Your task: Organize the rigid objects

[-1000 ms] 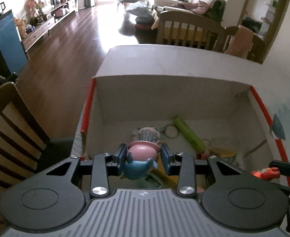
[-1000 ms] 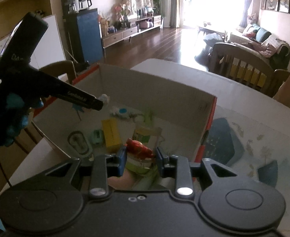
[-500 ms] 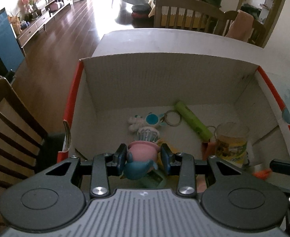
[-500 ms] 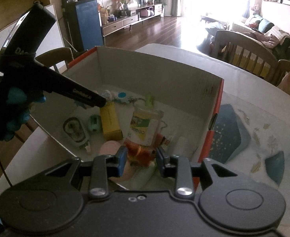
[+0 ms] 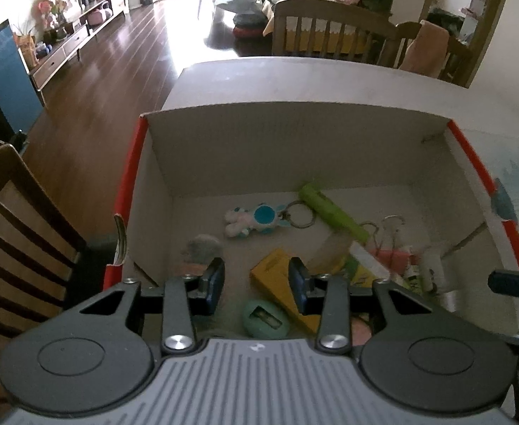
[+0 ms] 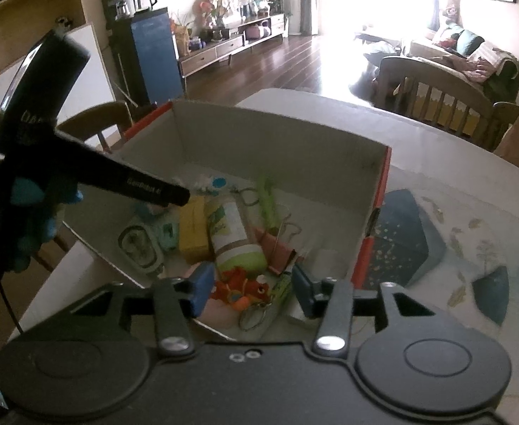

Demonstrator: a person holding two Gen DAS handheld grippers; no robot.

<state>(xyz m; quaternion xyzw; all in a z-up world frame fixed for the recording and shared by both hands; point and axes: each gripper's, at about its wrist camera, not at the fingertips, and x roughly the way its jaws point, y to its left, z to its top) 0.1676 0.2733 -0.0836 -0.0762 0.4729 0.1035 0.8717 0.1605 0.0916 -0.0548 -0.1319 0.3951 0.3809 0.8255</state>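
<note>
Above cardboard box [image 5: 295, 148]: left tool [image 5: 256, 281], right tool [image 6: 250, 288] both spread wide, empty; orange-red toy [image 6: 243, 288] lies inside.

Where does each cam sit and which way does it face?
Left wrist: on the left gripper, looking down into the box; own open jaws show, plus the right gripper's tip at right.
Right wrist: on the right gripper, over the box's near right corner; open jaws and the left gripper show.
Shared: box, yellow block, green tube.

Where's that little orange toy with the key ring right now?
In the right wrist view, the orange toy lies in the cardboard box near its front edge, between the open right tongs, just below the green-capped bottle.
</note>
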